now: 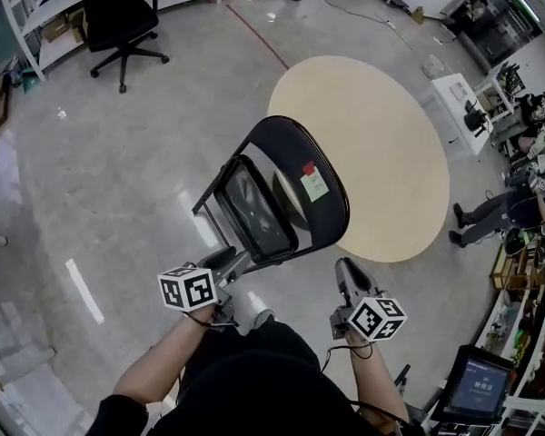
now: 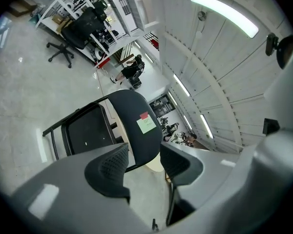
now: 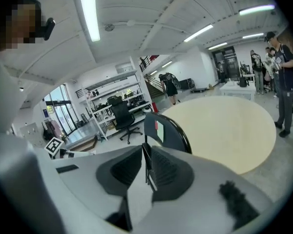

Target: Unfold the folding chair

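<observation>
1. One folding chair (image 1: 295,157), black and folded, tilts at mid-frame, its back overlapping the left rim of one round table (image 1: 391,125).
2. Two grippers: the left gripper (image 1: 234,262) has its jaws wide, clasping the chair's lower edge. The right gripper (image 1: 345,271) is clamped tight on the back's thin rim.
3. One office chair (image 1: 118,12) stands upper left, and bare floor (image 1: 118,180) lies open at left.

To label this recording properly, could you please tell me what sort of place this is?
Probably an open office or lab workspace: a round beige table, a black swivel office chair beside white metal shelving, and a lit computer monitor.
</observation>
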